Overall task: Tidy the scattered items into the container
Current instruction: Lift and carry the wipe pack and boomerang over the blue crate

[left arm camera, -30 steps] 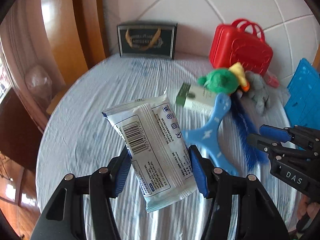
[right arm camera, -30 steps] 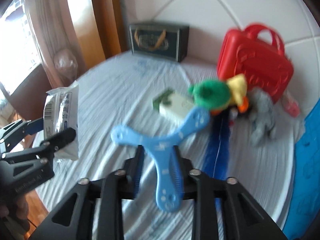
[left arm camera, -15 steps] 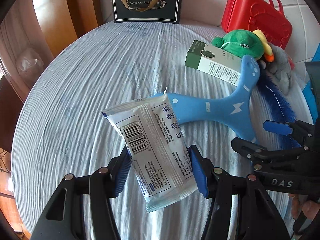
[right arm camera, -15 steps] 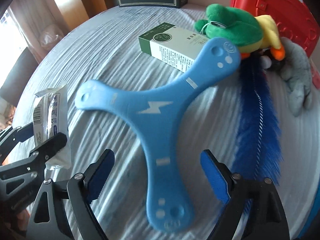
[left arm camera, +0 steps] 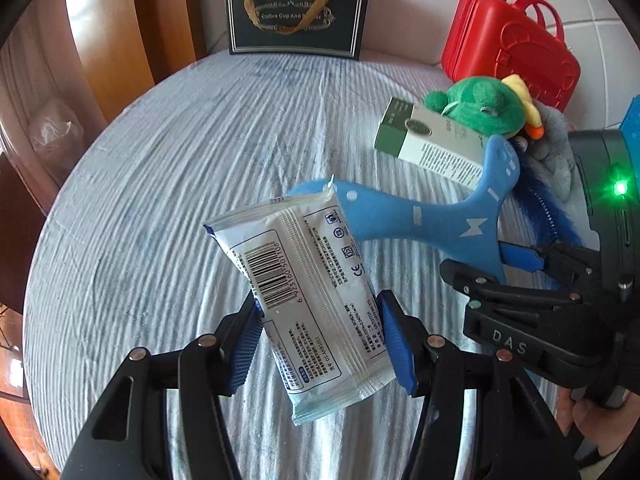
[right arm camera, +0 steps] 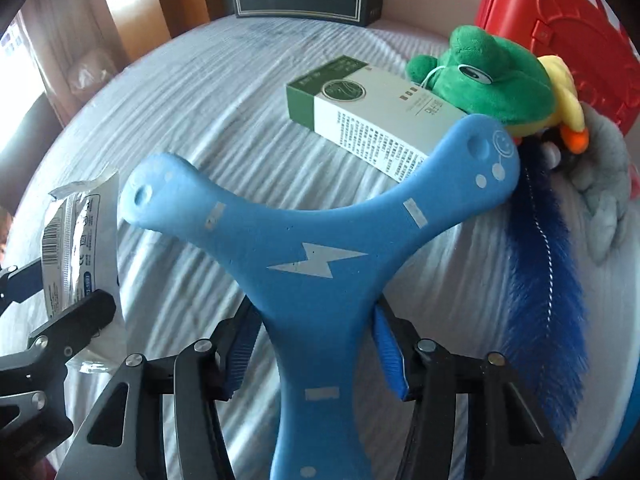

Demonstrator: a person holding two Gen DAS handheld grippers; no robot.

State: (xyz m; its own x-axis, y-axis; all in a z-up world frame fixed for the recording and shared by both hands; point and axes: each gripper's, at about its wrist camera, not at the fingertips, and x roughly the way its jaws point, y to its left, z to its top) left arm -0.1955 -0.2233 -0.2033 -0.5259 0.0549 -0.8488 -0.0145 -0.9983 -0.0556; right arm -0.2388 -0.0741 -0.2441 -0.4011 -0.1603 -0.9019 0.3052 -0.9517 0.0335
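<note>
My left gripper [left arm camera: 318, 340] is shut on a white wipes packet [left arm camera: 308, 288] and holds it above the striped cloth; the packet also shows at the left of the right wrist view [right arm camera: 80, 236]. My right gripper [right arm camera: 312, 344] is closed around the stem of a blue three-armed boomerang [right arm camera: 312, 264], which also shows in the left wrist view [left arm camera: 420, 220]. One boomerang arm rests on a green-and-white box [right arm camera: 360, 116]. A green plush frog [right arm camera: 492, 80], a dark blue feather [right arm camera: 548, 280] and a grey plush [right arm camera: 604, 188] lie to the right.
A red plastic case [left arm camera: 512, 52] stands at the back right, shut. A dark gift bag [left arm camera: 296, 16] stands against the wall at the back. The round table [left arm camera: 160, 160] has a striped cloth, a wooden panel to its left.
My right gripper was holding the boomerang, opened over it as it lay on the cloth, and has now closed on its stem again. My left gripper still holds the packet.
</note>
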